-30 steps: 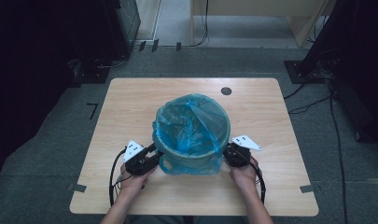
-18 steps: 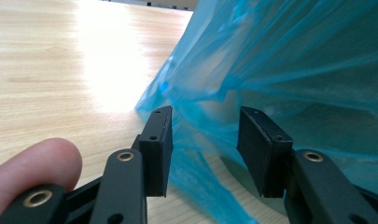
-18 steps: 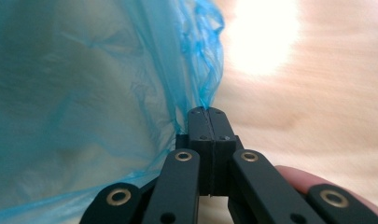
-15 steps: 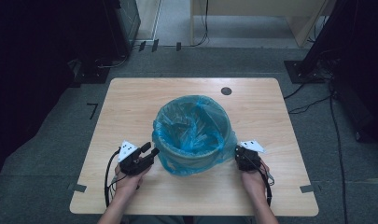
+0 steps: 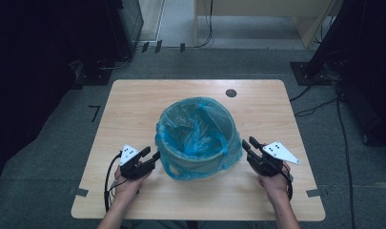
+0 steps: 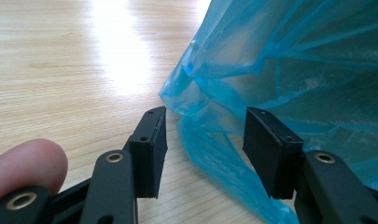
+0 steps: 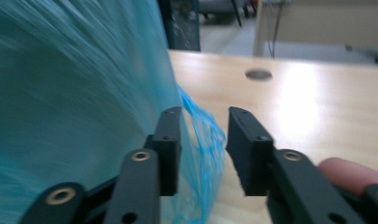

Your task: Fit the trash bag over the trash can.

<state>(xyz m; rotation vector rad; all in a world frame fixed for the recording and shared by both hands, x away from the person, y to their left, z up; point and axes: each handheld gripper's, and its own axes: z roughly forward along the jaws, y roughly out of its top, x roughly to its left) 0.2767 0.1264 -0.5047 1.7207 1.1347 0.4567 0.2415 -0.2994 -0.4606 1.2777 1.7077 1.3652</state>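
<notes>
The left claw (image 5: 152,154) and right claw (image 5: 248,144) flank the bag (image 5: 198,136) on the desk (image 5: 133,102). Both have just been opening. Film hangs loose between each claw's parted jaws.

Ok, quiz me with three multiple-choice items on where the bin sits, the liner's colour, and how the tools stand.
1. Where does the bin stand?
A. mid-table, between the two tools
B. at the far left corner
C. on the floor

2. What colour is the bag lining it?
A. black
B. blue
C. white

3. How do the left tool and right tool stand?
A. both clamped on the bag
B. both open, pads off the film
C. one lies on the table

Answers: 1 A, it sits between both hands in the high view. 2 B, translucent blue film. 3 B, the jaws have just been opening, with loose film between them.
</notes>
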